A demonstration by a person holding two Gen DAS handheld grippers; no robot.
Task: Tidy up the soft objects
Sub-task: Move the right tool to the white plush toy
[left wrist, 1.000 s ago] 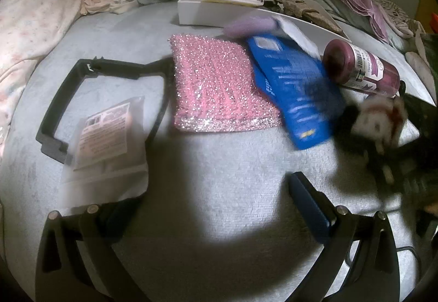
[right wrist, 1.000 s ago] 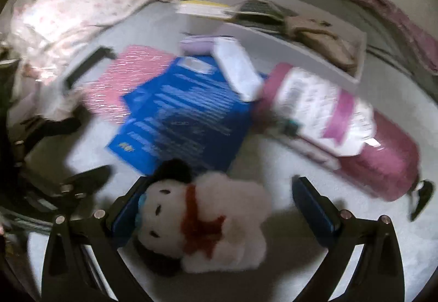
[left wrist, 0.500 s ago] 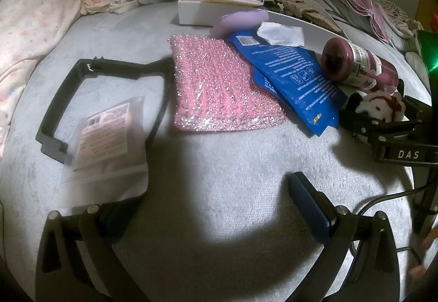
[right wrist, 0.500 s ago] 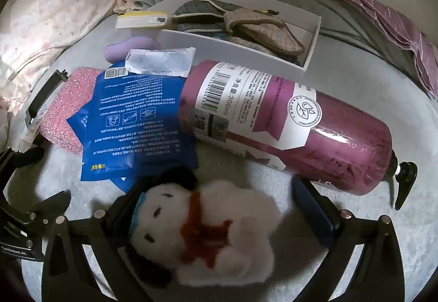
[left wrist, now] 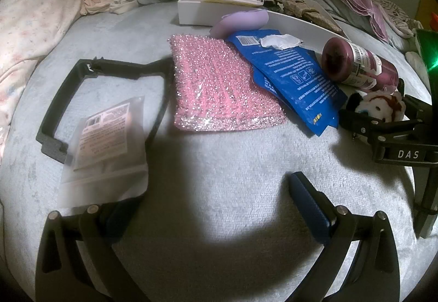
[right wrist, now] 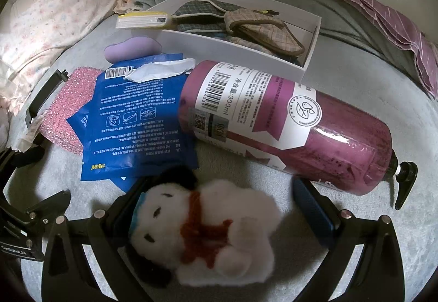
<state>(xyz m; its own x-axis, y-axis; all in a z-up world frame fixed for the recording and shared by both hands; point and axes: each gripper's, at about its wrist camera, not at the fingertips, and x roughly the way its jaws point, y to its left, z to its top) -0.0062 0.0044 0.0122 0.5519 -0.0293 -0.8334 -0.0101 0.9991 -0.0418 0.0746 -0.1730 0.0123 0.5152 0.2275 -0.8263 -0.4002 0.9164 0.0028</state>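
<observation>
Right tongs (right wrist: 219,219) spread around plush toy (right wrist: 208,230) on bed, not yet pinched; closing needed next. Left tongs (left wrist: 216,208) spread, empty.

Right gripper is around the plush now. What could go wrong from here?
1. The right gripper is open and the plush toy sits off-centre against its left finger, so closing may pinch only fluff and slip.
2. The pump bottle lies on its side just beyond the plush; a forward sweep could roll it.
3. A blue packet corner lies by the plush's head and might snag.
</observation>
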